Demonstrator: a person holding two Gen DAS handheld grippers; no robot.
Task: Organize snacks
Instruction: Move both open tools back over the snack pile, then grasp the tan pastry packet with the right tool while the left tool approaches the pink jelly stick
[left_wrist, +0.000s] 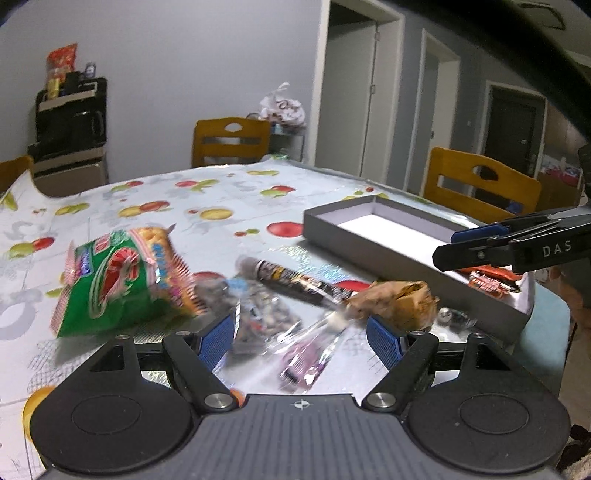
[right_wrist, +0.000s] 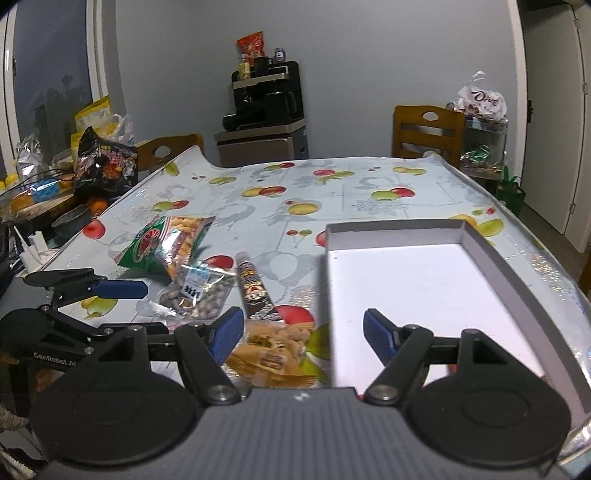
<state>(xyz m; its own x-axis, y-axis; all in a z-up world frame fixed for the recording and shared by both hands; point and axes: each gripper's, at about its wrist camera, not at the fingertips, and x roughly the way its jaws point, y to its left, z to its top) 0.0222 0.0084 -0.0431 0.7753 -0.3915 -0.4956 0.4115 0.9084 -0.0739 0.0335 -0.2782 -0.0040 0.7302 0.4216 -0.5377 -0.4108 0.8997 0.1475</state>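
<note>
Several snack packets lie loose on the fruit-print tablecloth (right_wrist: 332, 192), gathered just left of a shallow grey box (right_wrist: 491, 254) with a white floor. In the left wrist view the left gripper (left_wrist: 301, 332) has its blue-padded jaws spread wide and nothing pressed between them; directly ahead of the gap lie a clear bag of nuts (left_wrist: 258, 314) and a clear pink-printed wrapper (left_wrist: 310, 358), with a green snack bag (left_wrist: 122, 280) off to the left, a dark stick-shaped packet (left_wrist: 291, 278) slanting just beyond, and a crumpled brown packet (left_wrist: 399, 299) ahead of the right pad, close against the box wall. A red wrapper (left_wrist: 487, 278) already lies inside the box at its near end, partly covered by the other gripper's fingers. In the right wrist view the right gripper (right_wrist: 303, 334) is also wide apart and grips nothing; its right pad hangs over the box floor, its left pad over a yellow-orange packet (right_wrist: 273, 354) on the cloth beside the box, and the box's left wall passes between the two pads. Wooden chairs (right_wrist: 428, 129) stand around the table's far side.
</note>
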